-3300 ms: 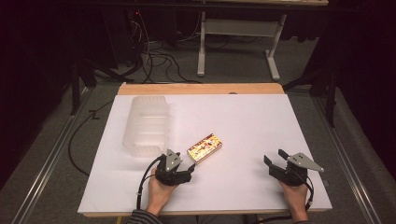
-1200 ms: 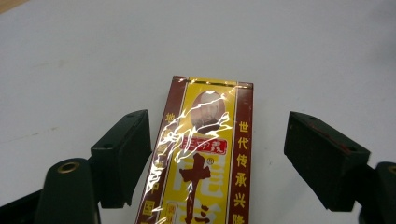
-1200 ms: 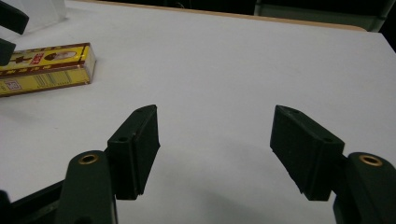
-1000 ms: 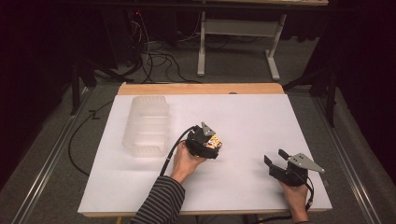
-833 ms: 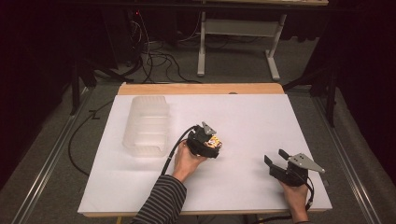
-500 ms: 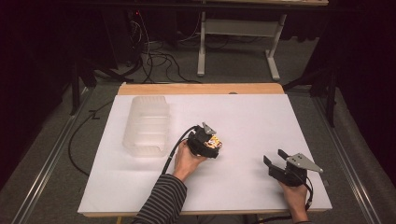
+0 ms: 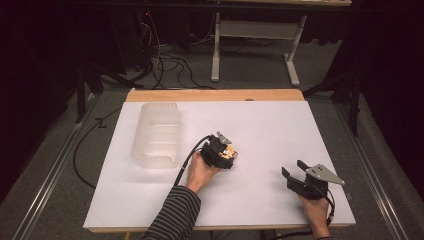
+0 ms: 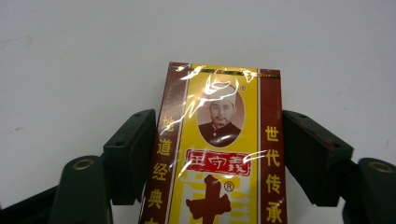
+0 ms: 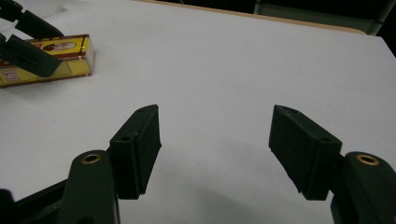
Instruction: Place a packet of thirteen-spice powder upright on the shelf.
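A red and yellow box (image 8: 219, 140) with Chinese print lies flat on the white table sheet (image 7: 265, 125), near the middle. My left gripper (image 7: 226, 154) is over the box (image 7: 231, 151); in the left gripper view my left gripper (image 8: 218, 154) is open, one jaw along each long side of the box, close to it. My right gripper (image 7: 293, 168) rests near the front right, open with nothing between its fingers (image 9: 140, 140). The right gripper view shows the box (image 9: 51, 63) far off at the upper left, with the left gripper's jaws around it.
A clear ribbed plastic container (image 7: 156, 134) stands on the left part of the sheet, left of the box. The table's wooden far edge (image 7: 215, 95) runs behind it. Cables and a desk frame lie on the floor beyond.
Since 3.3 s ago my left gripper moved forward and right, from beside the box onto it. Over the last second it barely shifted. The right gripper stayed put.
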